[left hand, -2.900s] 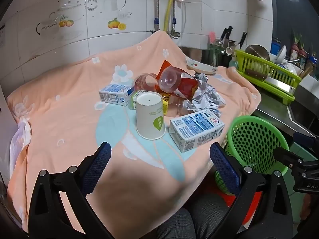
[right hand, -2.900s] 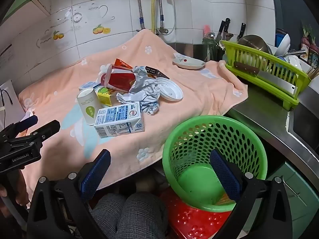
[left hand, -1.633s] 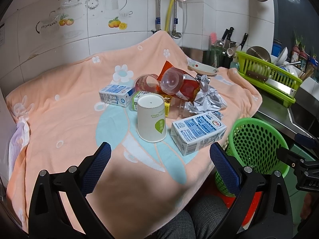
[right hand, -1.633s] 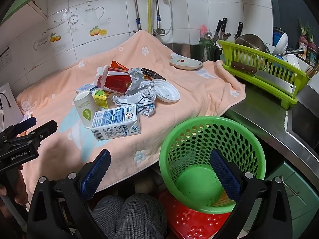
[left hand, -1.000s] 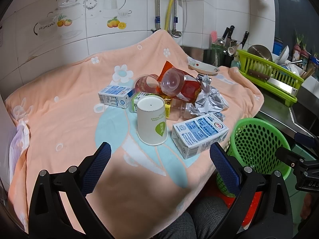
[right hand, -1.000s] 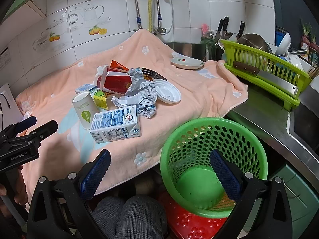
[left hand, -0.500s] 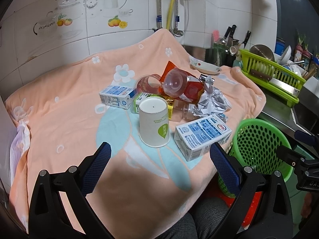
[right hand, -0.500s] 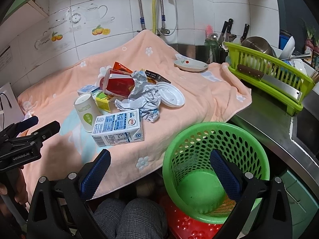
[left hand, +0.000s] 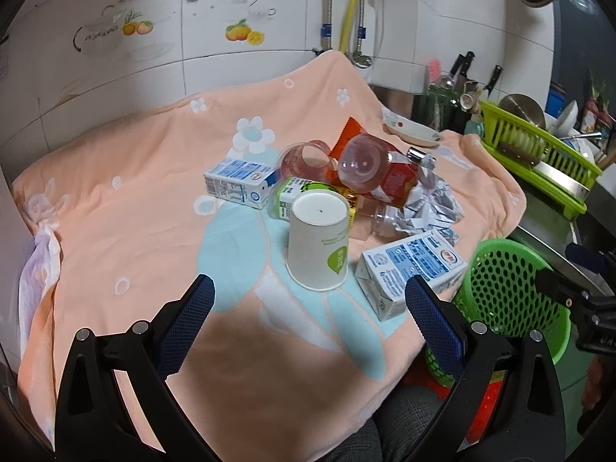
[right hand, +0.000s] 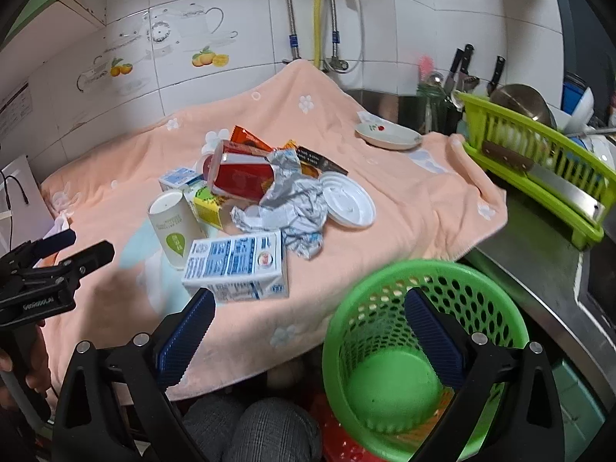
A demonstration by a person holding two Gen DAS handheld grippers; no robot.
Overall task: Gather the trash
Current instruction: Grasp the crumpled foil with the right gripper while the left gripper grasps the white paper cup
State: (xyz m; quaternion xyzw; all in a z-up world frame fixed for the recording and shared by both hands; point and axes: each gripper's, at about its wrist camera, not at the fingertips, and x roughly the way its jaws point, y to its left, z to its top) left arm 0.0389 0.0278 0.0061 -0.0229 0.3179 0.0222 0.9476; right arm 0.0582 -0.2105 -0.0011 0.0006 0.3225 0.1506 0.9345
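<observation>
Cardboard milk carton (right hand: 236, 265), near the basket (right hand: 423, 342), looks light and crushable, so we'd pinch its flat sides with our spread right tool (right hand: 308, 327).

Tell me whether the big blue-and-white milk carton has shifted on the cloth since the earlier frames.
No. The milk carton lies where it did, right beside the upside-down paper cup, near the cloth's front edge; only the cameras drifted.

From my station, bare peach cloth (left hand: 134, 231) left of the upturned paper cup (left hand: 318, 244) gives open approach. The large milk carton (right hand: 236, 265) lies near the front edge; crumpled foil (right hand: 292, 208) crowds behind it. The green basket (right hand: 423, 281) mouth is unobstructed.
</observation>
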